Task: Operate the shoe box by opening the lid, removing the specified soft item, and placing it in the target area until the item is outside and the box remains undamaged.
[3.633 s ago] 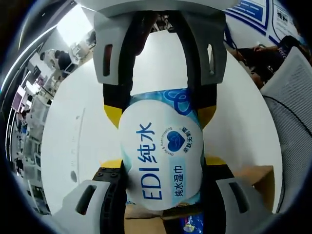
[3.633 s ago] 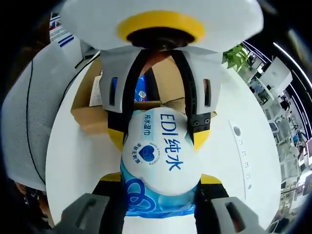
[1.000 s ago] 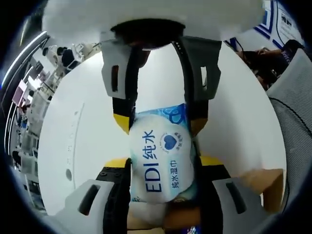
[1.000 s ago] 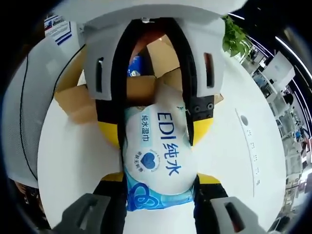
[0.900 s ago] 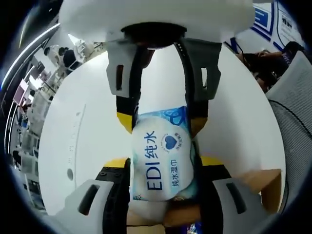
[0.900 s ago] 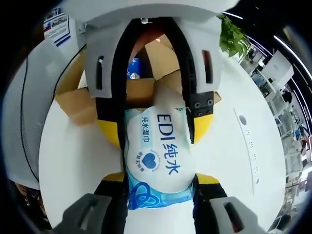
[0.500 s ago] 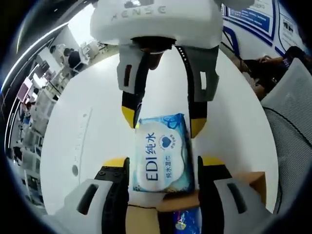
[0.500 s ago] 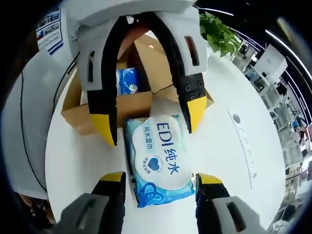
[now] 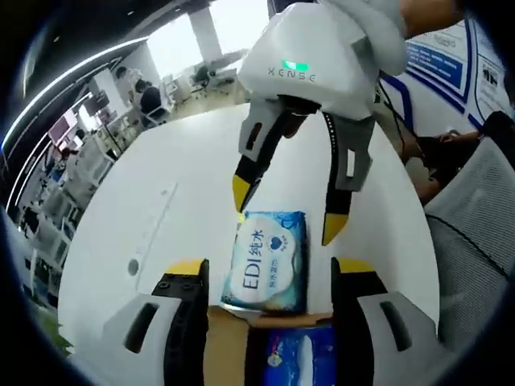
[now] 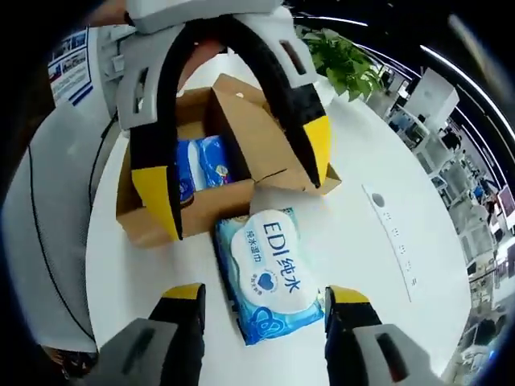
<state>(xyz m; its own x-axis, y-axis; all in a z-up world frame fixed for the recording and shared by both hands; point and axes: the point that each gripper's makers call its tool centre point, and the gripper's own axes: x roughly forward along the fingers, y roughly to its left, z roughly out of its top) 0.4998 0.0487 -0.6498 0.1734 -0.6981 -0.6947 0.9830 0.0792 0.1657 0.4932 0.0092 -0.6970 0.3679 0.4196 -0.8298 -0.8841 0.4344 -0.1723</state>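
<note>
Now your left gripper [image 9: 265, 269] and right gripper [image 10: 261, 296] hover spread over the wipes pack [image 10: 272, 272] lying on the bench [image 10: 354, 241]; swinging low could dent the open shoe box [image 10: 233, 133].

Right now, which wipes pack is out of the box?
The EDI pack, lying flat on the white table beside the box. The other pack sits inside the box.

Open-plan office: desk rows [image 9: 72, 173], potted plant [image 10: 342, 56], wall posters [image 9: 438, 60].
</note>
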